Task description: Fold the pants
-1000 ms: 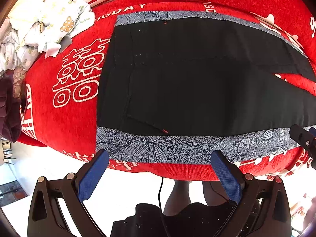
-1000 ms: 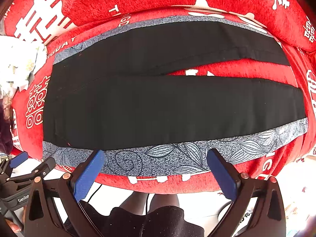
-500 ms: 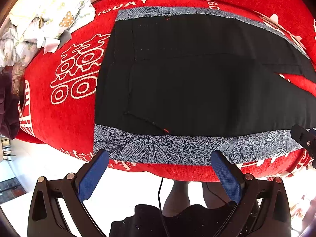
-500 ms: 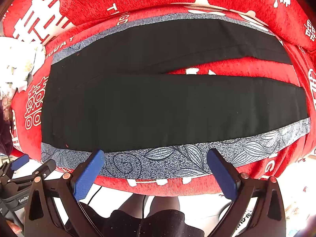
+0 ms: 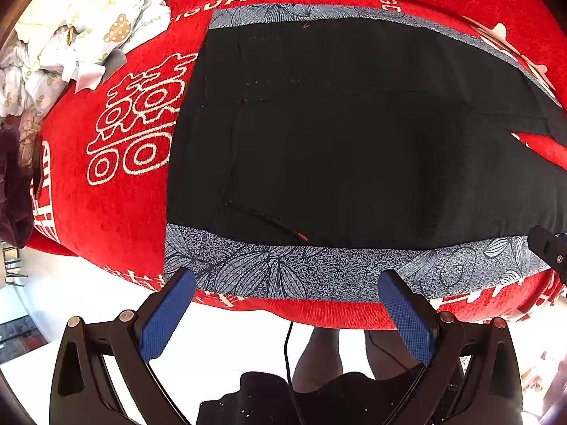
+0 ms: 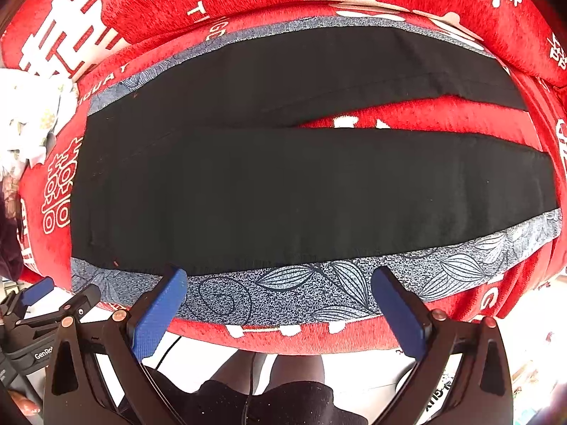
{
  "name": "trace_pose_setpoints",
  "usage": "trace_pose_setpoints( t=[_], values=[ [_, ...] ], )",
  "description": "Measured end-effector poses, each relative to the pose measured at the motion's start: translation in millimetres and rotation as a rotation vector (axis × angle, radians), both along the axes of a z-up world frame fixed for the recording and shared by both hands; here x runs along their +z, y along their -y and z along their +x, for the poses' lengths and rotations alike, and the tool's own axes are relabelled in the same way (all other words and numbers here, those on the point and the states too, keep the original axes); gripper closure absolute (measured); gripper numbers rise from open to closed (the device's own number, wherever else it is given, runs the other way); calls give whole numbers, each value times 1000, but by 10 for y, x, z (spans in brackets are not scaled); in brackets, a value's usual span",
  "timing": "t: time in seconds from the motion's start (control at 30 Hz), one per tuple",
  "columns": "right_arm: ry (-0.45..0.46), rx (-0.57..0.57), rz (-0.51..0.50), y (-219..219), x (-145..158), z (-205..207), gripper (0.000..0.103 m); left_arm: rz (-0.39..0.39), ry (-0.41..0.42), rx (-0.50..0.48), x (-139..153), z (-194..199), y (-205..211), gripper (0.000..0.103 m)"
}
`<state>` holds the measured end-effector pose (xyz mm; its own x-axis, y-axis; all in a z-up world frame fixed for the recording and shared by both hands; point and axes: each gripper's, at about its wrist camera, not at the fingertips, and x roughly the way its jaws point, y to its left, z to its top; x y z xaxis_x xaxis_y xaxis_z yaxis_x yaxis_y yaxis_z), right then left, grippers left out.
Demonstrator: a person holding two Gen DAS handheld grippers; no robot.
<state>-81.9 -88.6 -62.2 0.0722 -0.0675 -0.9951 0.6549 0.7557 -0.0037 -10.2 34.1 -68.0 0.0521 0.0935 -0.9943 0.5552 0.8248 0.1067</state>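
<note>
Red cover (image 5: 117,212) with white characters is lying over the whole surface, carrying a grey leaf-print cloth (image 5: 319,269) along its near edge. Black pants (image 6: 283,184) are lying flat on that cloth, waistband at the left, the two legs running right and parting to show red between them. Left tongs (image 5: 287,279) and right tongs (image 6: 280,276) are hovering released, blue pads spread wide, grasping nothing, just above the near edge.

Black gripper frames, blue textured fingers (image 5: 166,313), copper screws, "GenRo" lettering, black skirt (image 6: 283,403).
</note>
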Motion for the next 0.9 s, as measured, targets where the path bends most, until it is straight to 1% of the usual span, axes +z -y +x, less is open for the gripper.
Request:
trace_pose_setpoints(
  t=[0.13, 0.5, 0.6, 0.7, 0.73, 0.8, 0.9],
  values=[
    [2, 2, 6, 1, -18, -2, 0, -3, -15, 15, -23, 16, 6, 0],
    [7, 4, 5, 14, 16, 6, 0, -7, -5, 8, 1, 17, 31, 0],
    [12, 5, 7, 21, 24, 6, 0, -27, -6, 11, 9, 27, 4, 0],
    [41, 0, 36, 43, 22, -14, 0, -88, -33, 30, 7, 63, -72, 0],
    [63, -12, 69, 69, 11, -35, 0, -129, -51, 48, 6, 89, -130, 0],
    [126, -47, 154, 131, -18, -97, 0, -222, -80, 83, -2, 154, -281, 0],
    [257, -113, 315, 246, -103, -267, 0, -320, -133, 103, -80, 235, -515, 0]
  ],
)
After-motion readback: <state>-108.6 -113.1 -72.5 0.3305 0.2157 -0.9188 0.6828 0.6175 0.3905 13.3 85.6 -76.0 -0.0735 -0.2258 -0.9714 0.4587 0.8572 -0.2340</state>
